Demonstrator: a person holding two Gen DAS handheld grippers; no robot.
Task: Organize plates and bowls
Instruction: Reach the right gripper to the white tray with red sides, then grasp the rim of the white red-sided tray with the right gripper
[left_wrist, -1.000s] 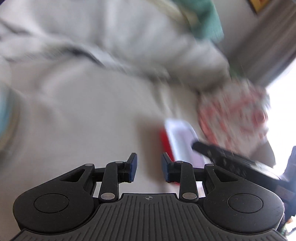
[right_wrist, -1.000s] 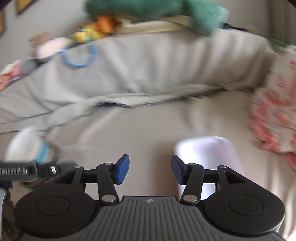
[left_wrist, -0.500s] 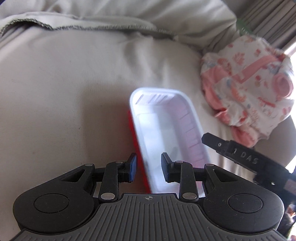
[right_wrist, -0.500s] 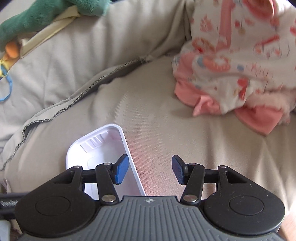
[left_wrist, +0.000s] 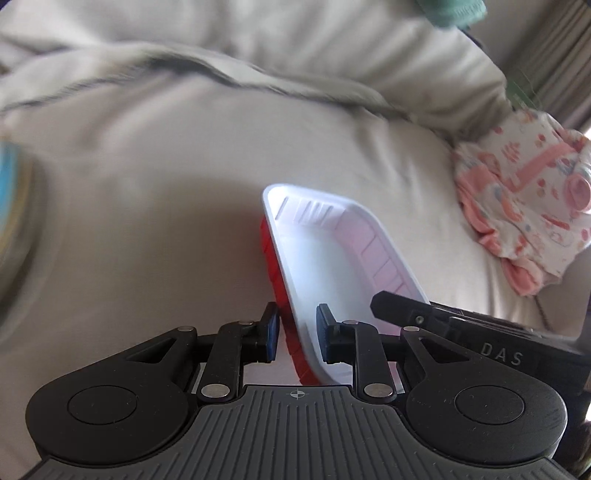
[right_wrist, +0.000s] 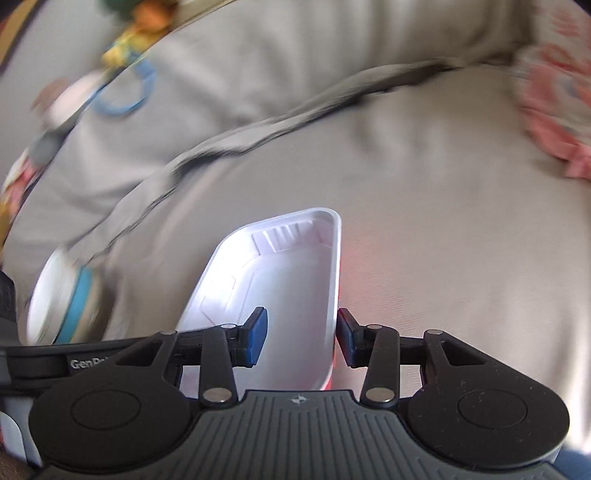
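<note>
A shallow rectangular white foam tray with ribbed walls and a red underside (left_wrist: 332, 258) lies tilted on the soft beige fabric cushion (left_wrist: 147, 221). The left gripper (left_wrist: 295, 332) straddles its left rim, the right gripper (right_wrist: 299, 332) its right rim; both stand apart, neither clamped. A blurred blue-banded white bowl (right_wrist: 62, 295) sits nearby, left.

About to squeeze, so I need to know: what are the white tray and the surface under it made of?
White tray: looks like thin moulded foam or plastic, matte, with pressed ribs and a rolled rim, red outside. Surface: soft beige woven fabric, creased like a cushion.
</note>
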